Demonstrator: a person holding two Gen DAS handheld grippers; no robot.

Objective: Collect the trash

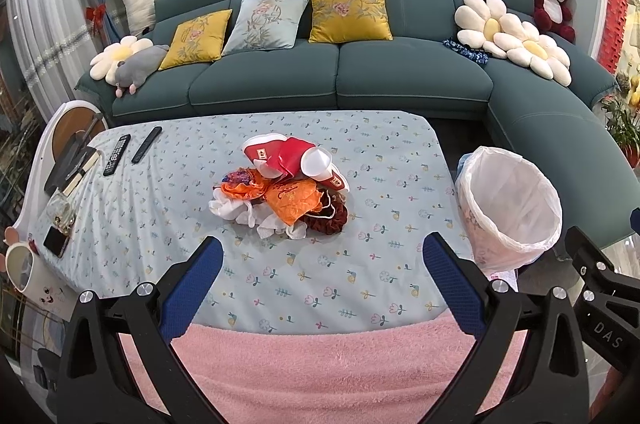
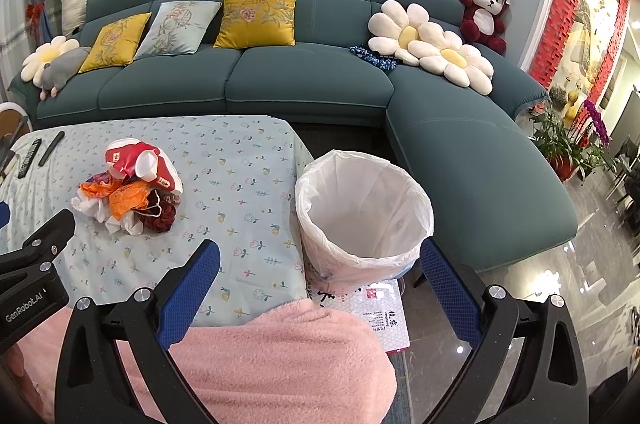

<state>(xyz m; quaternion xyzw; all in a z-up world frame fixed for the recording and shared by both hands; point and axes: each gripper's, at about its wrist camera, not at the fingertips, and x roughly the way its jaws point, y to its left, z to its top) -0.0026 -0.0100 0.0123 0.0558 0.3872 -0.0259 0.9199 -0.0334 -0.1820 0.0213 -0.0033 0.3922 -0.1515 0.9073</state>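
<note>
The trash pile (image 1: pixel 280 187) sits in the middle of my left view, on the desk (image 1: pixel 384 159) with its flowered cloth: red-and-white cartons (image 1: pixel 280 153) on top with a white cup (image 1: pixel 318 161) lying on its side against them, orange wrappers (image 1: pixel 292 201) below, white tissues (image 1: pixel 240 212) at the pile's lower left and a dark red crumpled piece (image 1: pixel 328 220) at its lower right. In my right view the same pile lies at centre left.

The bin (image 2: pixel 364 212), lined with a white bag, stands just beside the desk's right edge, centre of my right view, on a printed mat (image 2: pixel 380 308).

My left tool (image 1: pixel 320 256) is spread wide and holds nothing, low in the frame, short of the pile. My right tool (image 2: pixel 320 260) is spread too, empty, with the bin's near rim between its fingers in the picture.

Pink fleece (image 1: pixel 320 364) fills the bottom of both views. Two remotes (image 1: pixel 132 149) lie at the desk's upper left, a phone (image 1: pixel 56 242) and a mug (image 1: pixel 28 272) at far left. A teal sofa (image 1: pixel 280 79) with cushions runs behind.
</note>
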